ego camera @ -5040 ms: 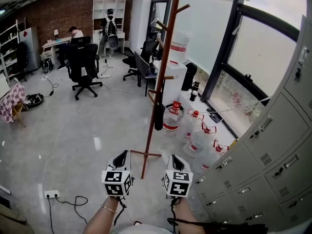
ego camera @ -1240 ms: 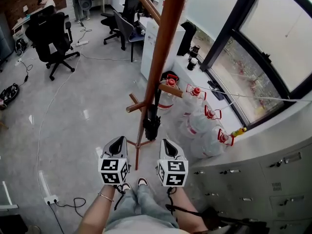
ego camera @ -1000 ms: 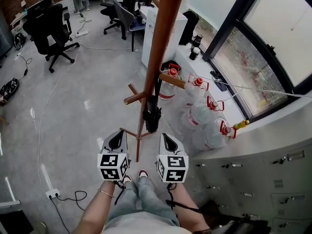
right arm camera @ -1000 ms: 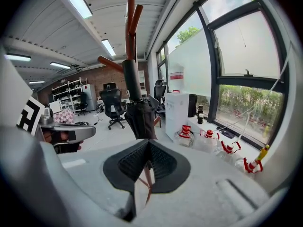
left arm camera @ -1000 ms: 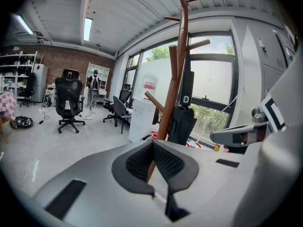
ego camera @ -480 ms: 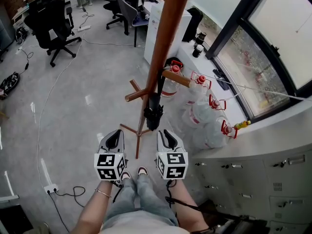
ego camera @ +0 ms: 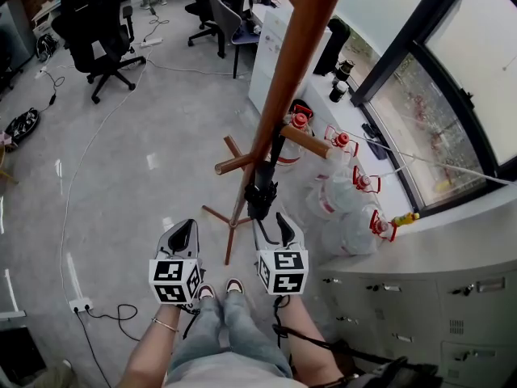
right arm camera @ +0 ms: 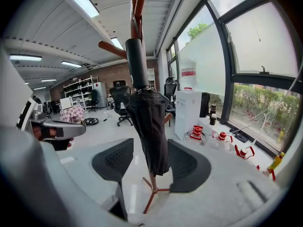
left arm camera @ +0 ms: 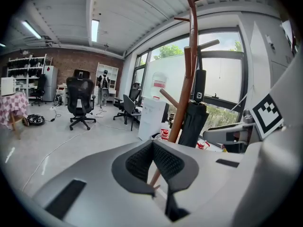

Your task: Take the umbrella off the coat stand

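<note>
The folded black umbrella point(ego camera: 261, 186) hangs by its handle from a peg of the brown wooden coat stand point(ego camera: 279, 95). My right gripper point(ego camera: 271, 219) is at the umbrella's lower end. In the right gripper view the umbrella point(right arm camera: 147, 117) hangs between the jaws of that gripper point(right arm camera: 150, 144). The jaws are opening, and neither pad presses on the fabric. My left gripper point(ego camera: 184, 227) is left of the stand's foot, shut on nothing. In the left gripper view its pads meet at the tip point(left arm camera: 152, 144), and the umbrella point(left arm camera: 193, 119) is ahead to the right.
Several red-capped water jugs point(ego camera: 343, 188) stand right of the stand, below the window. Grey lockers point(ego camera: 420, 305) line the right side. Office chairs point(ego camera: 101, 23) are far back left. A power strip with cable point(ego camera: 79, 304) lies on the floor at the left.
Both grippers have moved forward toward the stand. The right jaws, shut a second ago, have spread, and the umbrella's lower end now lies between them.
</note>
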A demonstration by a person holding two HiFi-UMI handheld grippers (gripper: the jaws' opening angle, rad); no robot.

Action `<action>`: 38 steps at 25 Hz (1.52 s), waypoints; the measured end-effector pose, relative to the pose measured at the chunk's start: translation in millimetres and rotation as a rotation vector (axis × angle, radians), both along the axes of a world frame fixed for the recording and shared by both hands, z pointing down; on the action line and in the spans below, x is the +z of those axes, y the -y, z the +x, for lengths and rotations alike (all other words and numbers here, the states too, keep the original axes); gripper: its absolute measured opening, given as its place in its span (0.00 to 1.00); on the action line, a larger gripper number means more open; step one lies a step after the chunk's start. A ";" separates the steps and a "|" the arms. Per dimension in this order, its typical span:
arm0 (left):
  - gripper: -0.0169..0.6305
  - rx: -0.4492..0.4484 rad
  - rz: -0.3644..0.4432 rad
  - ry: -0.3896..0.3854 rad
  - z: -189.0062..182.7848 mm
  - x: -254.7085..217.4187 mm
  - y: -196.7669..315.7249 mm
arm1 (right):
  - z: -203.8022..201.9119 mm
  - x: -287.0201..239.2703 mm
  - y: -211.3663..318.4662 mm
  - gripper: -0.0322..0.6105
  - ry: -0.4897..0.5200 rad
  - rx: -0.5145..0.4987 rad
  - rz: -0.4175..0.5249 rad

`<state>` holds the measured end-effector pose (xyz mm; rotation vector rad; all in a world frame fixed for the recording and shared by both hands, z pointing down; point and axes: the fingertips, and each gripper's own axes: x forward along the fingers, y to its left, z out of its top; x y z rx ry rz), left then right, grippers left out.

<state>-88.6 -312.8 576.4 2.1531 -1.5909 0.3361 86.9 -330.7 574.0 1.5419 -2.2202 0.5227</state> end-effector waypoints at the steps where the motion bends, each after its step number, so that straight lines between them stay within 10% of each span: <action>1: 0.03 -0.008 -0.001 0.001 -2.5 0.7 -0.5 | -1.2 1.8 2.3 0.38 -0.001 -0.006 0.002; 38: 0.03 -0.256 -0.068 0.020 -76.9 36.3 -44.4 | -21.6 41.6 69.5 0.54 -0.101 -0.128 0.080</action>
